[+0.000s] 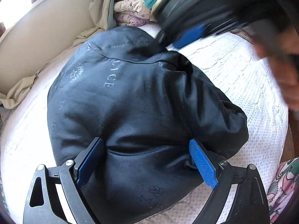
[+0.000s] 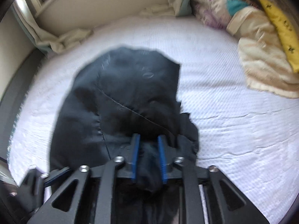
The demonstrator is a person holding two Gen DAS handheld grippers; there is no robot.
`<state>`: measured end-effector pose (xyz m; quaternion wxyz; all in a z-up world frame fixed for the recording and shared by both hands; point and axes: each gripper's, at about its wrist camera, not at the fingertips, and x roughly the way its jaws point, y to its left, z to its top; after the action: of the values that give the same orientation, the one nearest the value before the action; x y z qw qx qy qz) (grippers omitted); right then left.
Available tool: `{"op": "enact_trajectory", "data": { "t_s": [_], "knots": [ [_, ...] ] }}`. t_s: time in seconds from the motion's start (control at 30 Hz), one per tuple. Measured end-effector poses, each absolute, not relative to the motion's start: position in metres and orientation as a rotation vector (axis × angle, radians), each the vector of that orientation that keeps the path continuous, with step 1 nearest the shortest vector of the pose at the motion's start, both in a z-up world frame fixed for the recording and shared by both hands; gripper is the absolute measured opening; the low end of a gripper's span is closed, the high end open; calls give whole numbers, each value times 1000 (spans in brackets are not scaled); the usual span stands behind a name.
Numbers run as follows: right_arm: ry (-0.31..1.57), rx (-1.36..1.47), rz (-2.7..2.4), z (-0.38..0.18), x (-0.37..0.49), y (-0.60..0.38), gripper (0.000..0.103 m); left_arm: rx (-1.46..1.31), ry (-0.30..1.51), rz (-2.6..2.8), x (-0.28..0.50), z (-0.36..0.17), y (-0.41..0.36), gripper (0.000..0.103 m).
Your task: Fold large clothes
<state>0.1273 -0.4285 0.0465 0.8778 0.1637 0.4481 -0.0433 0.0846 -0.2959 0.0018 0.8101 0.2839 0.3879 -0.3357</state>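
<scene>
A dark navy padded jacket lay bunched on the white quilted mattress, pale lettering showing on its fabric. The left gripper stood wide open, its blue pads straddling the near edge of the jacket without pinching it. The right gripper was nearly closed, a fold of the jacket caught between its fingers, though motion blur made the grip hard to judge. Folded patterned quilts sat stacked at the far corner, and a beige sheet lay crumpled along the wall.
</scene>
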Motion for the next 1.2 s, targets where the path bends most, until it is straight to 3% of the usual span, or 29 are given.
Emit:
{"op": "enact_trajectory", "data": {
  "t_s": [0.1,0.23,0.5,0.7,0.77,0.97,1.2],
  "knots": [
    [902,342,-48,62,107,-427,34,613,831,-713,86,2,-300,94],
    [942,283,-31,57,102,-411,49,617,833,-704,85,3,-305,94],
    [1100,235,-97,10,111,-407,54,633,829,-699,72,3,-311,94],
    [1203,318,-124,-38,124,-422,78,592,861,-750,69,24,-291,94],
    [1214,415,-108,-50,124,-438,94,534,873,-754,77,37,-271,94],
    [1187,501,-63,-58,121,-447,97,284,971,-716,142,53,-191,100],
    [1140,610,4,-66,121,-456,98,-57,1215,-814,192,5,-152,100]
  ]
}}
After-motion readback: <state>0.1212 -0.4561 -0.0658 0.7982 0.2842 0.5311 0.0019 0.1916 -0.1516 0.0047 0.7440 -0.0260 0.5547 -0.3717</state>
